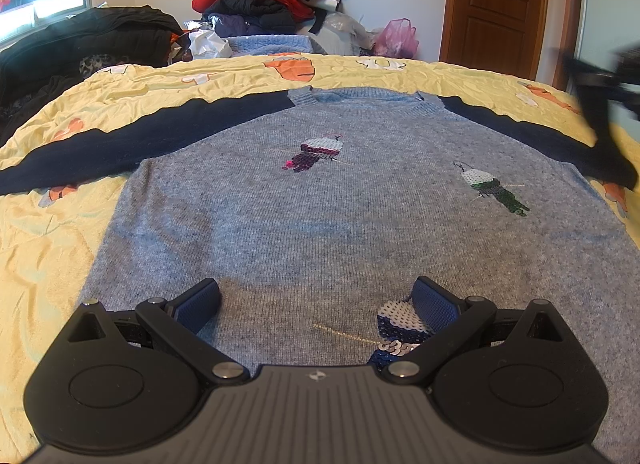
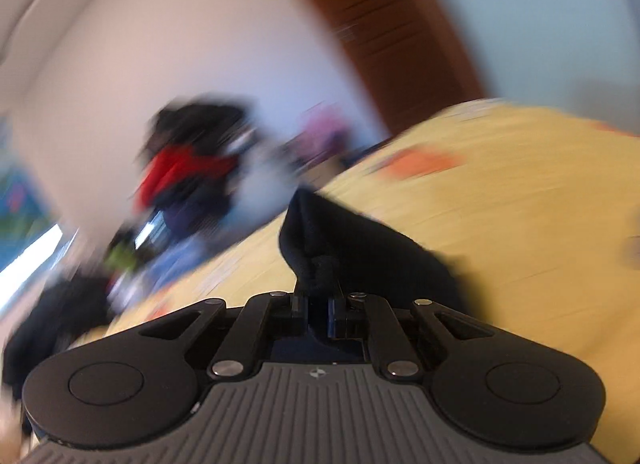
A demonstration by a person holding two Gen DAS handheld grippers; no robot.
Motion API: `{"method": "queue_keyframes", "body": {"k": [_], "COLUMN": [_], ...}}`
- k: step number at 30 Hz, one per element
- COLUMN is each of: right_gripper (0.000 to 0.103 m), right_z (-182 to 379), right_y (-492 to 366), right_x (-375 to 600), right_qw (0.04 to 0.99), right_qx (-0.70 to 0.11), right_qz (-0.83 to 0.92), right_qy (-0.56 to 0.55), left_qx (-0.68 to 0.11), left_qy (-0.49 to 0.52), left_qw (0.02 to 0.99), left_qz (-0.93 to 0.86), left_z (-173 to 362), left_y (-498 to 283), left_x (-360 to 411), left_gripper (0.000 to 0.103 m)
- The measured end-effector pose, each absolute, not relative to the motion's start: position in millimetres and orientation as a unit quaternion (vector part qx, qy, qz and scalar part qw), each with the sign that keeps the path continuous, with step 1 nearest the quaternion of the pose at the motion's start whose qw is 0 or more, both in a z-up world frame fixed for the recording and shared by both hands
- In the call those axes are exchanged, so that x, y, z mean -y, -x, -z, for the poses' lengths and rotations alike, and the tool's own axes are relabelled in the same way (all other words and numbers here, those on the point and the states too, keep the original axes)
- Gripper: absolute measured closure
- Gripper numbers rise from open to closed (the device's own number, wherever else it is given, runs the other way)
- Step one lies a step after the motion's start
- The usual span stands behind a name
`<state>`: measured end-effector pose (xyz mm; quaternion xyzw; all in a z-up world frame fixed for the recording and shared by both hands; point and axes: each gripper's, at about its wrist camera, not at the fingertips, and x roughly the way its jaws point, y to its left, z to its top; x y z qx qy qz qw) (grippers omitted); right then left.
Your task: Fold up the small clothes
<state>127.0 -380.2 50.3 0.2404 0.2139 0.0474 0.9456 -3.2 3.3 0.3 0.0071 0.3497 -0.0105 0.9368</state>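
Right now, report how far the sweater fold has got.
Done: the grey sweater lies flat, face up, on the yellow bedspread. In hand: the right gripper is shut on the right navy sleeve. Left: the left sleeve lies spread; the left gripper is open above the hem.

Left gripper (image 1: 316, 304): matte black body, two round side lobes each with a shallow circular recess. Centre plate is dark grey, ribbed lengthwise, small diamond-shaped logo near its front edge. Black link bars, silver round screws at the pivots. Fingers (image 1: 199, 305) carry dark blue textured pads. Triangular cut-outs on the outer arms. Right gripper (image 2: 318, 312): same black lobes, grey ribbed plate with logo, silver screws, slotted black links, blue pad edge showing between the finger blocks.
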Motion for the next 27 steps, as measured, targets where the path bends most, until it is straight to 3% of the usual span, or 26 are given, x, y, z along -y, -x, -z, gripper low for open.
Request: {"method": "queue_keyframes", "body": {"k": [6,8,10,13,17,21,24,27], "right_gripper": [0.085,0.080,0.056,0.041,0.039,0.040,0.041,0.042], "right_z": [-13.0,-6.9,-7.8,-11.9,-3.9,17.4,24.2,27.5], "right_y": [-155.3,-149.8,-142.7,-112.4,-82.6,-72.2,-71.4,-71.5], "right_x": [256.0,234.6,231.3,245.9,277.7,306.2,318.3,320.8], "right_qw": [0.932,0.928,0.919,0.923,0.924,0.903,0.891,0.885], "right_qx": [-0.294,-0.313,-0.323,-0.286,-0.261,-0.274,-0.258,-0.258], "right_qz": [-0.124,-0.119,-0.129,-0.140,-0.139,-0.119,-0.124,-0.132], "right_qy": [-0.175,-0.165,-0.187,-0.218,-0.245,-0.308,-0.352,-0.364], "left_qx": [-0.349,-0.349,-0.349,-0.348,-0.346,-0.326,-0.373,-0.416], "left_qy": [-0.004,-0.003,-0.003,0.007,0.092,0.248,0.339,0.355], "left_qw": [0.937,0.937,0.937,0.937,0.932,0.899,0.837,0.812], "left_qz": [0.013,0.014,0.014,0.020,0.055,0.156,0.211,0.206], "left_z": [0.2,0.1,0.1,-1.2,-18.6,-44.6,-33.8,-13.8], "left_y": [0.9,0.7,0.3,0.8,-9.0,-48.3,-104.8,-147.5], "left_x": [-2.2,-1.9,-1.3,-6.0,-20.9,-29.8,-19.1,5.5], "left_gripper": [0.000,0.000,0.000,0.000,0.000,0.000,0.000,0.001]}}
